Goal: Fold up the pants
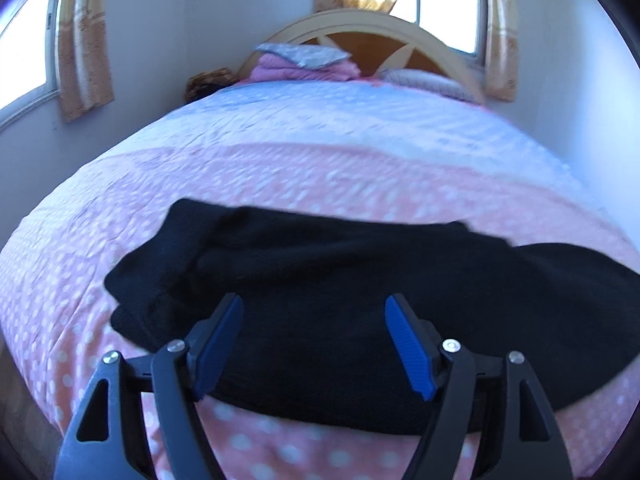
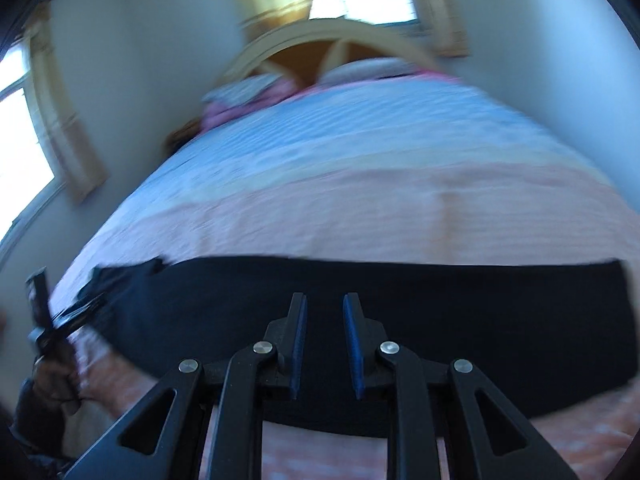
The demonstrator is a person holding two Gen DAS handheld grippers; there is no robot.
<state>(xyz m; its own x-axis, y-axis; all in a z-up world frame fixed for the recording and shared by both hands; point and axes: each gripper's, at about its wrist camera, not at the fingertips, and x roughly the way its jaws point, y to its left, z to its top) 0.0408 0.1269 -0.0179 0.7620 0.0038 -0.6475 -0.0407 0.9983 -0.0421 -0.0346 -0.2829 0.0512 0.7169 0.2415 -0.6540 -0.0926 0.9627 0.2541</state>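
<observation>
Black pants [image 1: 320,280] lie across the near part of the bed, bunched at their left end. My left gripper [image 1: 314,308] is open wide and empty, its blue pads [image 1: 408,344] hovering over the pants' near edge. In the right wrist view the pants [image 2: 440,312] stretch as a wide black band. My right gripper [image 2: 325,304] is open with a narrow gap, empty, above the pants' middle. The left gripper [image 2: 60,320] shows at the far left by the pants' left end.
The bed has a pink polka-dot and blue cover [image 1: 320,152]. Folded pink bedding [image 1: 300,64] and a pillow [image 1: 424,80] lie by the arched headboard [image 1: 360,28]. Walls and curtained windows [image 1: 84,40] surround the bed. The right wrist view is motion-blurred.
</observation>
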